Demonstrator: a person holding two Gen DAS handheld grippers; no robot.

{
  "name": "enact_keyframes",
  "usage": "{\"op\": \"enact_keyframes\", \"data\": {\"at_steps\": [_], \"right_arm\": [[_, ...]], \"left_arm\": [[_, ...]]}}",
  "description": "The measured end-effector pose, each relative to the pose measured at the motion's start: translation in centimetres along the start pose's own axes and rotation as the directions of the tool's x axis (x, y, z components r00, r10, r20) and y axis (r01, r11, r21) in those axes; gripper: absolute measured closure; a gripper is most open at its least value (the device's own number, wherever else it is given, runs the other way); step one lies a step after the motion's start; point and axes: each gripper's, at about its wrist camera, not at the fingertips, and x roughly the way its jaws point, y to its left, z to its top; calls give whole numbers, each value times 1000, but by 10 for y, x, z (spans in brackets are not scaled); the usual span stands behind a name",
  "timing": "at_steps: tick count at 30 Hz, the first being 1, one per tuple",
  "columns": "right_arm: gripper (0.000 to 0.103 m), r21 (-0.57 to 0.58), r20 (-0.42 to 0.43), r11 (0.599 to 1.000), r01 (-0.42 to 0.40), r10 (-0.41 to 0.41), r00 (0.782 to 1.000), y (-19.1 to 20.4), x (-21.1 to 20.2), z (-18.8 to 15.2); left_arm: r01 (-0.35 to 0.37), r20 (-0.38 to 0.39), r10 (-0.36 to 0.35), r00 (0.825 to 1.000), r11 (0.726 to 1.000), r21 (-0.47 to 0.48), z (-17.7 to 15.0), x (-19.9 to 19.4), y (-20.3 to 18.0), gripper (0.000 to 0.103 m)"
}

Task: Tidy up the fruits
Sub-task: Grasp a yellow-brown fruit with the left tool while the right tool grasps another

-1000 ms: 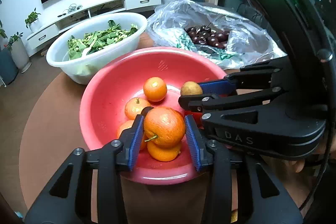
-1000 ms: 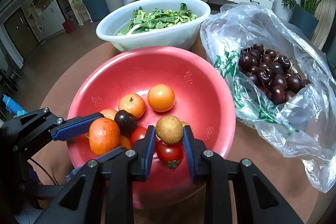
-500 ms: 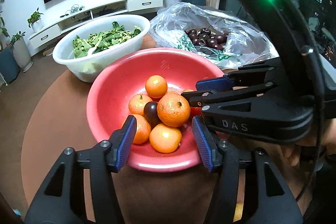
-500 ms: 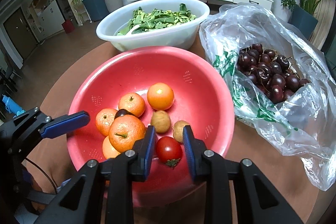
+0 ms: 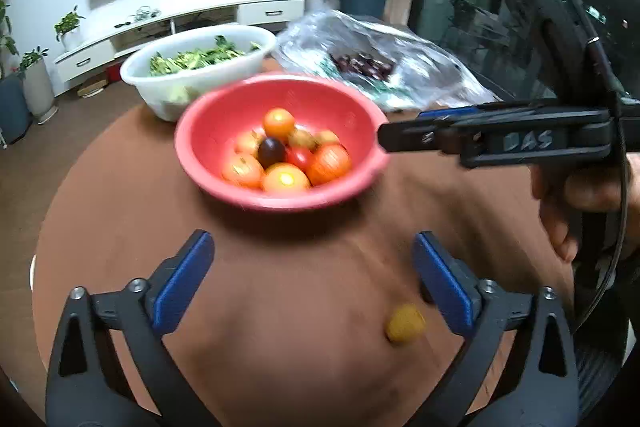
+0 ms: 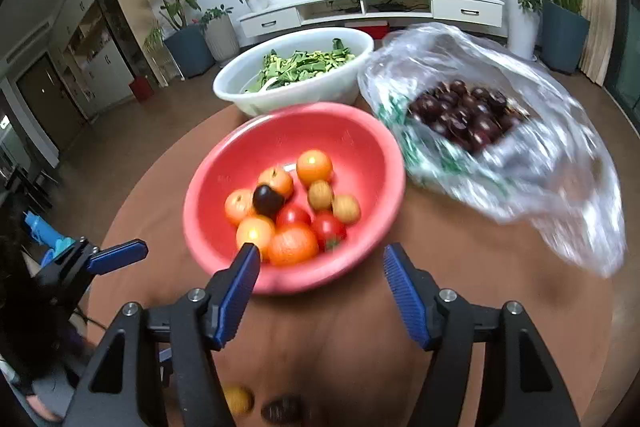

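Observation:
A red bowl (image 5: 208, 163) (image 6: 360, 131) on the brown round table holds several oranges, two tomatoes, two small brown fruits and a dark plum (image 5: 271, 152) (image 6: 267, 200). My left gripper (image 5: 312, 279) is open and empty, pulled back over the table in front of the bowl. A small yellow fruit (image 5: 404, 323) lies on the table by its right finger. My right gripper (image 6: 318, 287) is open and empty, just in front of the bowl's near rim. A yellow fruit (image 6: 239, 399) and a dark fruit (image 6: 282, 409) lie on the table beneath it.
A white bowl of green leaves (image 5: 192, 63) (image 6: 296, 71) stands behind the red bowl. A clear plastic bag of dark cherries (image 5: 364, 65) (image 6: 468, 115) lies to its right. The right gripper crosses the left wrist view (image 5: 500, 143).
Both grippers have let go of their fruit, opened wide and drawn back and up from the red bowl. The orange and the brown fruit now lie in the bowl.

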Motion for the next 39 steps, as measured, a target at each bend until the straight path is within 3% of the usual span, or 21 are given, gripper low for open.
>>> {"op": "enact_keyframes", "data": {"at_steps": [11, 16, 22, 25, 28, 39], "right_arm": [[34, 66, -18, 998, 8, -7, 1000, -12, -46, -103], [34, 57, -36, 998, 5, -3, 999, -3, -49, -123], [36, 71, -31, 998, -1, 3, 1000, -5, -51, -128], [37, 74, -36, 997, 1, 2, 999, -5, -49, -131], [40, 75, -44, 997, -1, 4, 999, -6, -46, -132], [45, 57, -64, 998, -2, 6, 998, -2, -40, -133]], "left_arm": [[80, -164, -47, 985, 976, 200, -47, 13, -49, 1], [92, -197, -53, 979, 977, 194, -45, 21, -52, 2], [116, -247, -61, 967, 970, 213, -38, 31, -54, 37], [125, -258, -65, 964, 967, 221, -38, 33, -57, 45], [142, -271, -77, 959, 963, 227, -40, 35, -61, 60], [161, -284, -93, 954, 960, 227, -42, 41, -64, 76]]}}
